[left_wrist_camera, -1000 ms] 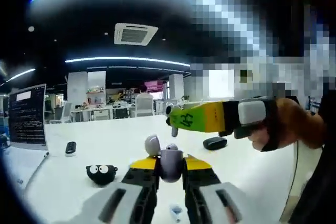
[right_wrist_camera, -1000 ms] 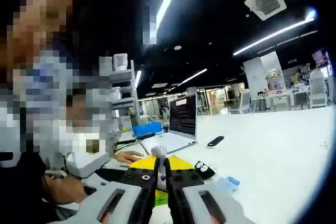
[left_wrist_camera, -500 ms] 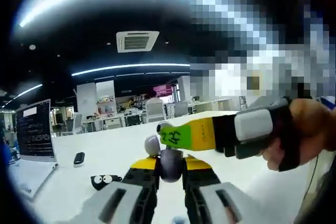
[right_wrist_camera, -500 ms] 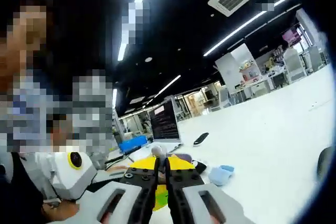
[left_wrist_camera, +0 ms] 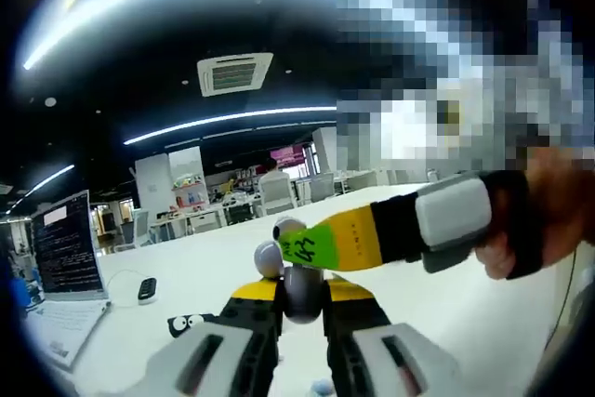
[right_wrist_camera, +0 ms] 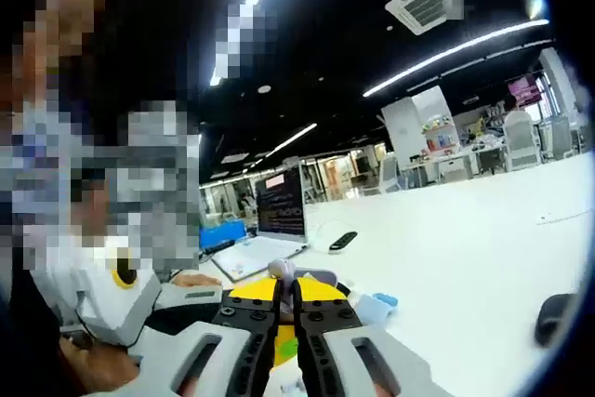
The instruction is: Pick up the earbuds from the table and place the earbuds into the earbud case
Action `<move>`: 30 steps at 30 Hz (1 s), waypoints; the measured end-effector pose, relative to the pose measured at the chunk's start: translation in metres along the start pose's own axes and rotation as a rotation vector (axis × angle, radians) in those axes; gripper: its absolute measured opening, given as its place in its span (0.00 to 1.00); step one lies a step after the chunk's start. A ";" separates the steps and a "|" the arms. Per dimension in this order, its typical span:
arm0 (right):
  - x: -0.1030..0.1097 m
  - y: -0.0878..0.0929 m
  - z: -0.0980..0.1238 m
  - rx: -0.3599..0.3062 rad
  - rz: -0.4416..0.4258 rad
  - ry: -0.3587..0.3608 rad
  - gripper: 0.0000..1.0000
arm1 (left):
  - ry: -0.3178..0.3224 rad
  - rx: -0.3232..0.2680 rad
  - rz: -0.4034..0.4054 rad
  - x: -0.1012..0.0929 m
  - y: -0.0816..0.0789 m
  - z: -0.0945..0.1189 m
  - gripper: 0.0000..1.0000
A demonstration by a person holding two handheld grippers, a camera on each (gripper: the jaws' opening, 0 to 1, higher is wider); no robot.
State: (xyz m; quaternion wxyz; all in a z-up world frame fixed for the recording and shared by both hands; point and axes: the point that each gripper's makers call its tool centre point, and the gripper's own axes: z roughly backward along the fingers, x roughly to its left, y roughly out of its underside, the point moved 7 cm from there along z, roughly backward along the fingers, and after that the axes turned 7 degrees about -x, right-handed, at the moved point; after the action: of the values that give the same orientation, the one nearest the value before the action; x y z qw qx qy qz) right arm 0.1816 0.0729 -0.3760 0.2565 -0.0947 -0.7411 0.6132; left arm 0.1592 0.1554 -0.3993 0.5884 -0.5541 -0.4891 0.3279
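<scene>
My left gripper [left_wrist_camera: 302, 297] is shut on a small grey earbud case [left_wrist_camera: 303, 287], which stands open with its round lid [left_wrist_camera: 269, 258] tipped up to the left. The right gripper [left_wrist_camera: 294, 241], with yellow-green jaws, reaches in from the right and ends just above the case. It is shut on a pale earbud [left_wrist_camera: 288, 226]. In the right gripper view the same earbud [right_wrist_camera: 282, 270] sticks up from the tips of my right gripper [right_wrist_camera: 287, 287], and the case [right_wrist_camera: 317, 278] shows just behind them.
On the white table [left_wrist_camera: 214, 258] lie a black pouch with cartoon eyes [left_wrist_camera: 191, 325], a black remote [left_wrist_camera: 146, 288] and an open laptop [left_wrist_camera: 63, 262]. The right gripper view shows a light blue item [right_wrist_camera: 376, 305], the laptop [right_wrist_camera: 271, 220] and a dark object [right_wrist_camera: 556, 317].
The right gripper has closed in on the case: its tip with the earbud went from right of the case to just above it. Both views shifted with the hands.
</scene>
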 end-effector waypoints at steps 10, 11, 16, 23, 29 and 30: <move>-0.001 0.002 -0.002 0.048 0.061 -0.002 0.06 | 0.020 0.001 0.056 0.001 0.003 -0.001 0.19; -0.002 0.002 -0.001 0.056 0.073 -0.003 0.06 | 0.023 0.000 0.060 0.001 0.003 -0.001 0.19; -0.003 0.003 0.000 0.089 0.131 0.002 0.06 | 0.036 0.008 0.065 0.001 0.005 0.000 0.19; 0.000 0.003 -0.001 0.103 0.194 -0.011 0.08 | 0.027 0.008 0.070 0.003 0.006 0.000 0.19; 0.002 0.002 -0.002 0.128 0.283 -0.016 0.08 | 0.027 0.006 0.087 0.002 0.007 0.000 0.19; 0.002 0.001 -0.003 0.129 0.308 -0.015 0.08 | 0.026 0.007 0.085 0.002 0.007 -0.001 0.19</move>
State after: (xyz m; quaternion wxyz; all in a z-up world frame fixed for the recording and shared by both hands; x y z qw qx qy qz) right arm 0.1811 0.0769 -0.3763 0.1593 -0.1858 -0.6787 0.6924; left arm 0.1614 0.1581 -0.4060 0.5821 -0.5768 -0.4562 0.3469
